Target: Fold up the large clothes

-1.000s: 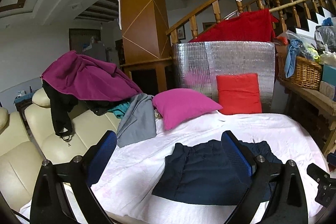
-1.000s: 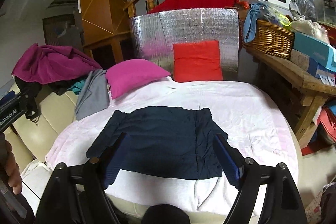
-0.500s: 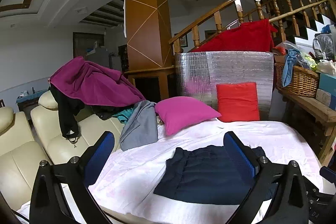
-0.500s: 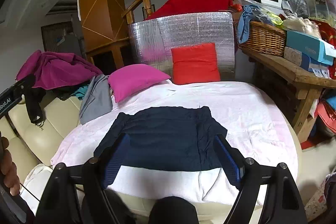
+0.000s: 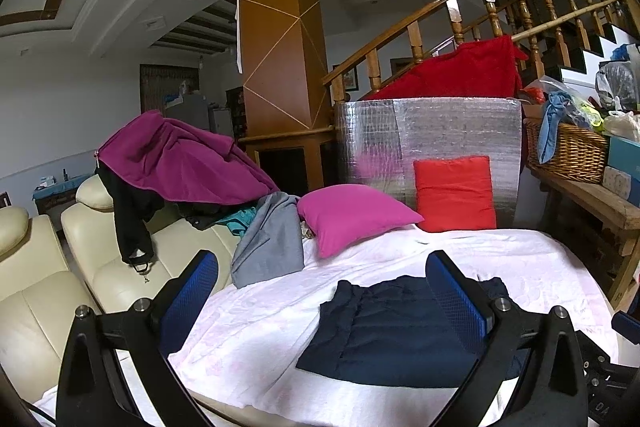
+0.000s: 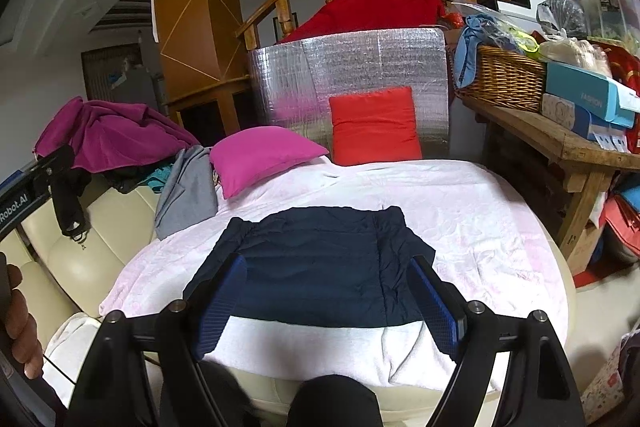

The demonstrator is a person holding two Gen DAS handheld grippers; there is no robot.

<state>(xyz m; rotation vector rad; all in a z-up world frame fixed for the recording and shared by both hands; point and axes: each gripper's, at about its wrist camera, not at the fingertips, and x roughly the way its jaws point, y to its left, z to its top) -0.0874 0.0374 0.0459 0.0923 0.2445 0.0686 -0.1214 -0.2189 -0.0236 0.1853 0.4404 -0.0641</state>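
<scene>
A dark navy garment (image 6: pixel 316 267) lies folded flat in a rough rectangle on the pale pink sheet (image 6: pixel 480 219); it also shows in the left wrist view (image 5: pixel 384 331). My left gripper (image 5: pixel 320 291) is open and empty, held above the sheet's near left side. My right gripper (image 6: pixel 328 295) is open and empty, held above the garment's near edge. The left gripper's body (image 6: pixel 24 203) shows at the left edge of the right wrist view.
A magenta pillow (image 6: pixel 260 155) and a red pillow (image 6: pixel 374 125) sit at the back by a silver foil panel (image 6: pixel 352 75). A grey garment (image 6: pixel 188 191) and purple clothes (image 5: pixel 180 159) lie on the cream sofa (image 5: pixel 52 287). A wooden bench (image 6: pixel 560 143) with a wicker basket (image 6: pixel 500 79) stands right.
Both grippers have drawn back and up from the garment, so both views now take in more of the room. The garment has not moved.
</scene>
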